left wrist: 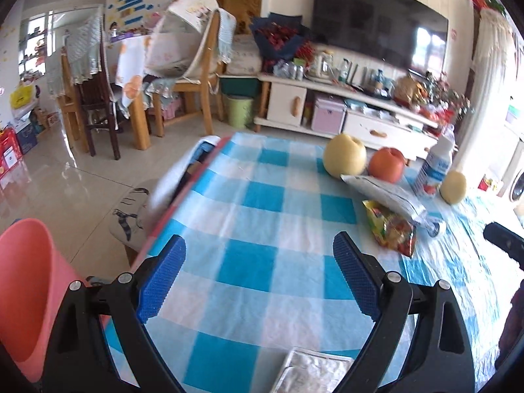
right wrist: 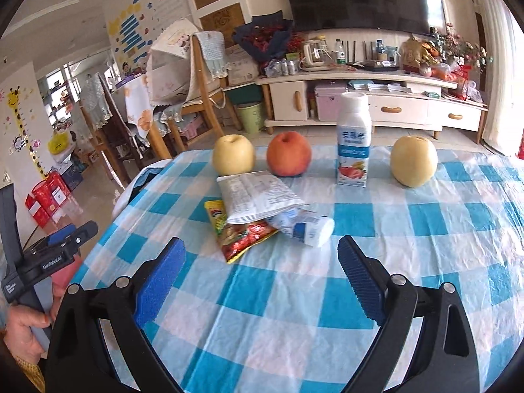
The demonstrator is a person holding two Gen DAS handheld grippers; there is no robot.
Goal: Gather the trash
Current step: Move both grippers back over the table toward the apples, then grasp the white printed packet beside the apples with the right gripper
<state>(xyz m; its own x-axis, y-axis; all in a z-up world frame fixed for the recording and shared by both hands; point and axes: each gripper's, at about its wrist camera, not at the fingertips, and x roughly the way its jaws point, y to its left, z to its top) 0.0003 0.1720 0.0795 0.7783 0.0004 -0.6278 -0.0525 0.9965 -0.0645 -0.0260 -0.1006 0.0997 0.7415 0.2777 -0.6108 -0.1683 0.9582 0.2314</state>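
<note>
Trash pile: white printed foil pouch (right wrist: 255, 195) lying over a yellow-red crinkled snack wrapper (right wrist: 240, 235) and touching a crushed white-blue plastic bottle (right wrist: 311, 229), mid-table on the blue-white checked tablecloth (right wrist: 294, 294). Behind, 1 row: 2 yellow pears (right wrist: 233, 158), 1 red-orange apple (right wrist: 288, 159), 1 upright white yogurt bottle (right wrist: 353, 140). Left gripper (left wrist: 258, 275) and right gripper (right wrist: 262, 275): both spread wide, empty, above the cloth. Pink plastic bin (left wrist: 26, 294) at table's left edge. TV cabinet (right wrist: 376, 98) beyond.
</note>
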